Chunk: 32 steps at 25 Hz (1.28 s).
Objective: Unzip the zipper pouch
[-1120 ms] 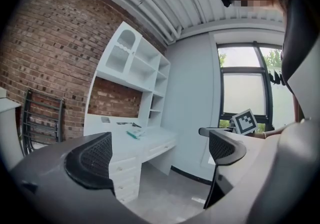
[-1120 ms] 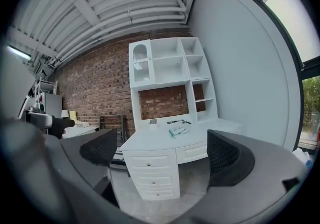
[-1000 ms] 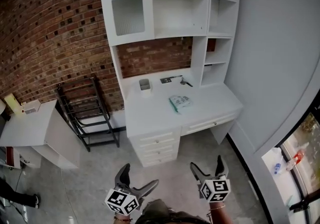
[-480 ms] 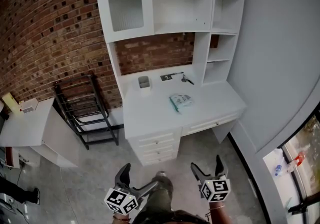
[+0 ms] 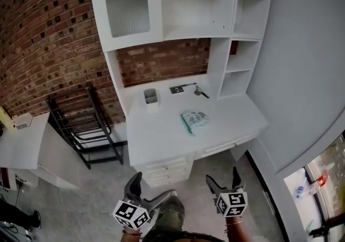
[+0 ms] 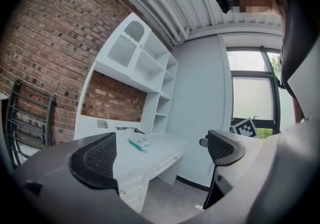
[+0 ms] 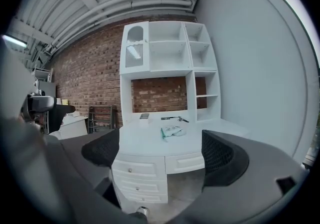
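Two claws, state: the left claw [image 5: 150, 189] and the right claw [image 5: 223, 179] are both released, jaws wide apart. Each claw view shows only the room through the gap.
Claw position: both are held low in front of the person, over the floor [image 5: 102, 192] and well apart from the worktop [image 5: 161, 138]. This is judged a carrying posture for the approach, not a reach.
Claw aim: the right claw view frames the pouch between its jaws, so that claw points along the line of approach. The left claw view has the pouch left of centre.
Pouch location: the pouch [image 5: 194, 119] lies flat on the worktop, right of centre, touching nothing else. A teal strip runs along its left edge.
Pouch condition: it is too small here to tell whether the zipper is closed or where the slider sits.
Other items: a small cup [image 5: 151, 96], a dark card [image 5: 177, 88] and a small dark object [image 5: 200, 93] sit at the back of the worktop near the wall, apart from the pouch, which leaves working room around it.
Task stage: judged not begun; neither claw touches the pouch.
Next need: probably one claw pins the pouch body while the other takes the slider. Open jaws suit both.
Risk: a light pouch may slide on the smooth worktop if it is pulled without being held.
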### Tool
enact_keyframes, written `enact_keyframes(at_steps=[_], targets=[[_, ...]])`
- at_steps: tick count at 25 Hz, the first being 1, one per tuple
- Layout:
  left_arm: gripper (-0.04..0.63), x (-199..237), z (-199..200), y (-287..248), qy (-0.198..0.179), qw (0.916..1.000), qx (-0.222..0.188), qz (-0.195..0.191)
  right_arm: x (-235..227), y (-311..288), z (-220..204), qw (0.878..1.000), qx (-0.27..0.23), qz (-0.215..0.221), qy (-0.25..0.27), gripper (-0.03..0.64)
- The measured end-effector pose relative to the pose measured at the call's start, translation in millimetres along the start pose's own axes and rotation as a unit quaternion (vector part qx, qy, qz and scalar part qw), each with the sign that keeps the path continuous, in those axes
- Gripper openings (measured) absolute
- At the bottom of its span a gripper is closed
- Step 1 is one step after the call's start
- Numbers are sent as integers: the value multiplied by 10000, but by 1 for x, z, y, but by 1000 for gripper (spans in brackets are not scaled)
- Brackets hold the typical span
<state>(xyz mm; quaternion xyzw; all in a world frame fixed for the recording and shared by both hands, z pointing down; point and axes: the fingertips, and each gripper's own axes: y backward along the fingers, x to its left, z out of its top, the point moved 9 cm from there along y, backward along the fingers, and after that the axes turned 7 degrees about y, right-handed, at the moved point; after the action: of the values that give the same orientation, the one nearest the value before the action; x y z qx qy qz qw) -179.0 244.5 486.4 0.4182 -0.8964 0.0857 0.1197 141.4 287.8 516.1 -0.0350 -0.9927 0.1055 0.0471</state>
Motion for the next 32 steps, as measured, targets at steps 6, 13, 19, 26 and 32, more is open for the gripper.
enact_keyframes(at_steps=[6,13,19,26,32], targets=[[566,45,15,-42,-52,9996,242,-147,-4,-66,17,9999,153,8,80,506],[566,108,43,-95,46,9996,280,32,-10,-144,32,9982,474,80,365,480],[566,146,50,-137,105,9990,421,-99,-11,-201,29,9963,744,103,413,451],[565,185,60,-178,-15,9983,561,-173,-17,-263,25,9920,1140,117,524,426],[565,226,67,-203,-64,9980,632,-32,-19,-311,16,9888,1382,180,527,422]])
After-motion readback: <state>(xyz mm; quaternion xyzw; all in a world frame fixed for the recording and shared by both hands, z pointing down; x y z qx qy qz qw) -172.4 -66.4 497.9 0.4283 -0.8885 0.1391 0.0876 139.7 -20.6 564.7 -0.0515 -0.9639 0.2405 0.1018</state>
